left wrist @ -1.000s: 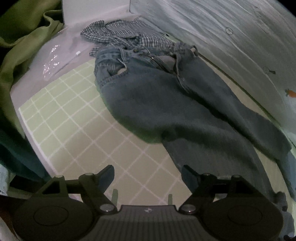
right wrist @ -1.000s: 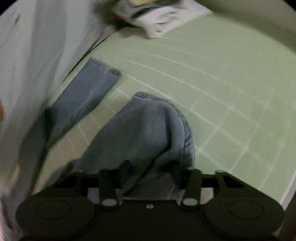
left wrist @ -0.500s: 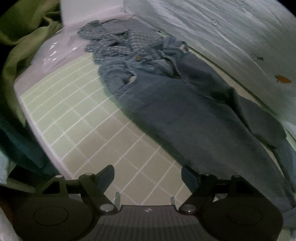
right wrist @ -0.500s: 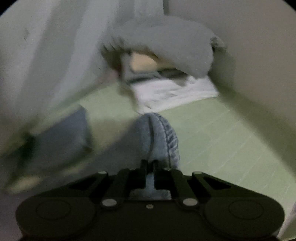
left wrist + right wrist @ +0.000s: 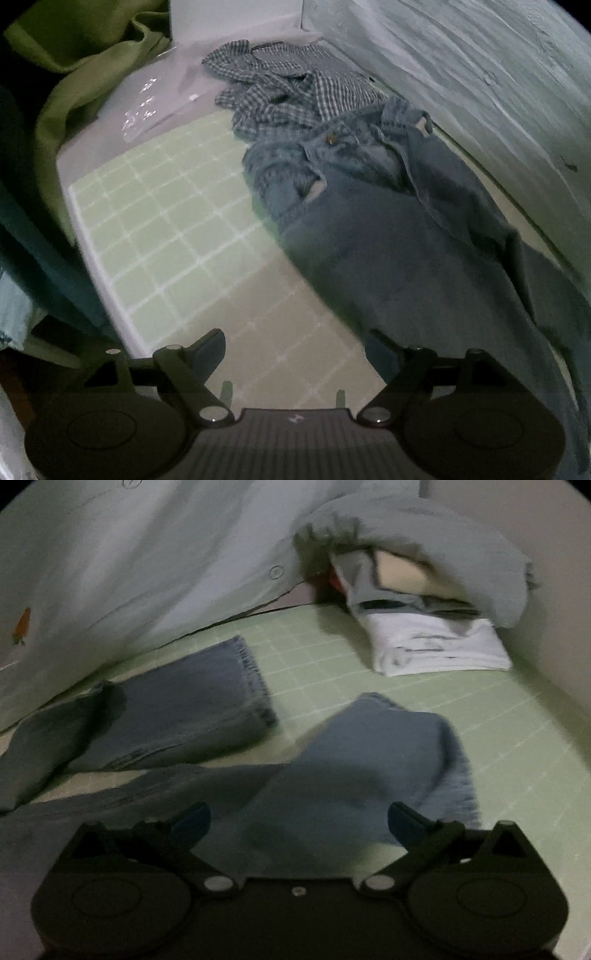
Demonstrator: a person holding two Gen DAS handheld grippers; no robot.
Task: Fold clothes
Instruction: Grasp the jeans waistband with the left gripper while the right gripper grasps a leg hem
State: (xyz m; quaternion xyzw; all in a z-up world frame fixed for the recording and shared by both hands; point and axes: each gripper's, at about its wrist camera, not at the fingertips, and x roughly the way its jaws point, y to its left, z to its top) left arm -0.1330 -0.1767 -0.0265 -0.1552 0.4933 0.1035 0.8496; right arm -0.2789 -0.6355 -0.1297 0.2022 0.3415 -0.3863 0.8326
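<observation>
A pale green mat point(image 5: 155, 218) ruled with a white grid covers the surface, and its white border point(image 5: 162, 92) shows at the far left corner in the left wrist view. Olive green cloth point(image 5: 85, 70) hangs in folds along that left edge, with dark teal fabric point(image 5: 33, 240) below it. A light grey-blue sheet point(image 5: 129, 572) printed with a small orange carrot point(image 5: 21, 626) rises behind the mat.

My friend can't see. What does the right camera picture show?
An open black right gripper hovers over rumpled blue denim jeans on a pale green gridded mat. A folded white cloth lies beyond, under a grey blanket.
</observation>
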